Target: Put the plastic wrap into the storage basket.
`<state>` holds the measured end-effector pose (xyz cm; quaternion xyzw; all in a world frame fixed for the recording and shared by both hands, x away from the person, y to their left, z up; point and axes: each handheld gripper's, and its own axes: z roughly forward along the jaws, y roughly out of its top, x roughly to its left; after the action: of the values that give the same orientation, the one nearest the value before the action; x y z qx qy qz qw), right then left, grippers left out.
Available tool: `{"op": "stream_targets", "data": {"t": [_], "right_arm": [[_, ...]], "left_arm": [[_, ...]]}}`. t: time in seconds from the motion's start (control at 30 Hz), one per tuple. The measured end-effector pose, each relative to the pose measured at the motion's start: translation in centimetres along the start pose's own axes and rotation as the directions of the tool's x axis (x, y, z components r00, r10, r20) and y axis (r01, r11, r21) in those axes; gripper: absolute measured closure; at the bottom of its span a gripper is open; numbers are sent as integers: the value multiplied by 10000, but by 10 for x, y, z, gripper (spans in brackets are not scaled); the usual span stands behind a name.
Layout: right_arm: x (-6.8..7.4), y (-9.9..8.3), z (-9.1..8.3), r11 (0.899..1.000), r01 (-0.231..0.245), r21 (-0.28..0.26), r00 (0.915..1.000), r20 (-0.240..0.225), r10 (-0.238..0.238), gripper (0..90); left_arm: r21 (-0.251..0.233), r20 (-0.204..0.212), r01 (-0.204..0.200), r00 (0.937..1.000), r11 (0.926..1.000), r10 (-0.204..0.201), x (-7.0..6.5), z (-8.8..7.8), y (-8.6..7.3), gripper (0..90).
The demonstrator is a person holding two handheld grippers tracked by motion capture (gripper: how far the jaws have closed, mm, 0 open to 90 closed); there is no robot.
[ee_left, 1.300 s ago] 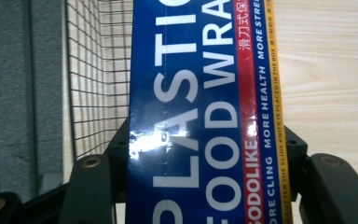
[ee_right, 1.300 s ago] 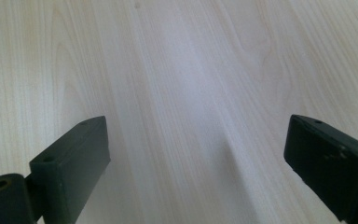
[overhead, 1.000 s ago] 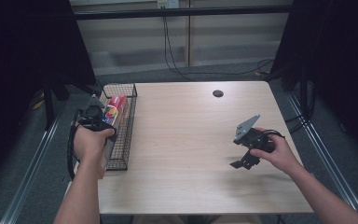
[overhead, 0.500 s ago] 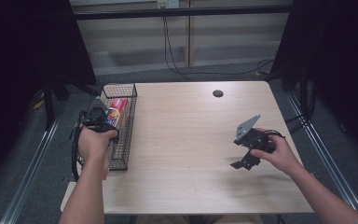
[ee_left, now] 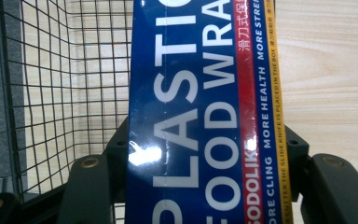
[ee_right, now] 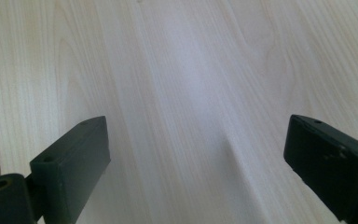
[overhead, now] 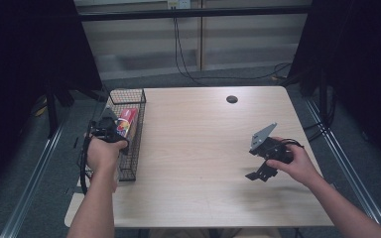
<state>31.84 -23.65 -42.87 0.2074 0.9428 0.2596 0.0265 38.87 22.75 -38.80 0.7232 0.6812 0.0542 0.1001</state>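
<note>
A long blue box of plastic food wrap (ee_left: 200, 112) with white lettering and a red and yellow stripe runs lengthwise between the jaws of my left gripper (ee_left: 205, 186), which is shut on it. From above, the left gripper (overhead: 108, 130) holds the box (overhead: 128, 121) over the black wire basket (overhead: 129, 171) at the table's left edge. My right gripper (overhead: 258, 174) hovers over the right part of the wooden table (overhead: 193, 139). Its jaws stand wide apart with bare wood between them, so the right gripper (ee_right: 205, 163) is open.
The wire basket's mesh (ee_left: 65, 93) lies just left of the box. A small dark round grommet (overhead: 232, 99) sits in the table near its far edge. Cables (overhead: 178, 54) hang on the floor beyond the table.
The left hand with the box has shifted slightly toward the near side over the basket. The right hand has stayed where it was.
</note>
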Motion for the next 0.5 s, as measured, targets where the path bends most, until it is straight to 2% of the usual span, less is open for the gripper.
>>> {"op": "stream_targets", "data": {"t": [0.17,0.23,0.3,0.37,0.4,0.43,0.47,0.5], "right_arm": [[2,1,2,10000,26,11,10000,12,-26,66],[2,1,4,10000,57,61,10000,-3,-57,66],[2,1,4,10000,44,65,10000,-7,-44,66],[1,1,3,10000,29,63,10000,-6,-29,66],[1,1,3,10000,38,58,10000,-13,-38,66],[1,1,3,10000,55,46,10000,-11,-55,66],[1,1,3,10000,39,40,10000,-28,-39,66],[1,1,3,10000,16,50,10000,2,-16,66]], "left_arm": [[160,94,192,9998,9997,-194,-1,6,-3,409],[220,101,107,9999,9997,-109,-1,7,-3,407],[75,124,111,9999,9999,-112,-1,7,-3,402],[-256,275,151,9995,9996,-144,-1,0,-1,384],[-324,251,41,9997,9995,-33,1,-5,1,372],[-410,497,251,9985,9988,-230,0,-9,2,353],[-507,499,127,9987,9986,-101,1,-12,3,344],[-588,610,290,9978,9978,-254,0,-16,3,335]]}}
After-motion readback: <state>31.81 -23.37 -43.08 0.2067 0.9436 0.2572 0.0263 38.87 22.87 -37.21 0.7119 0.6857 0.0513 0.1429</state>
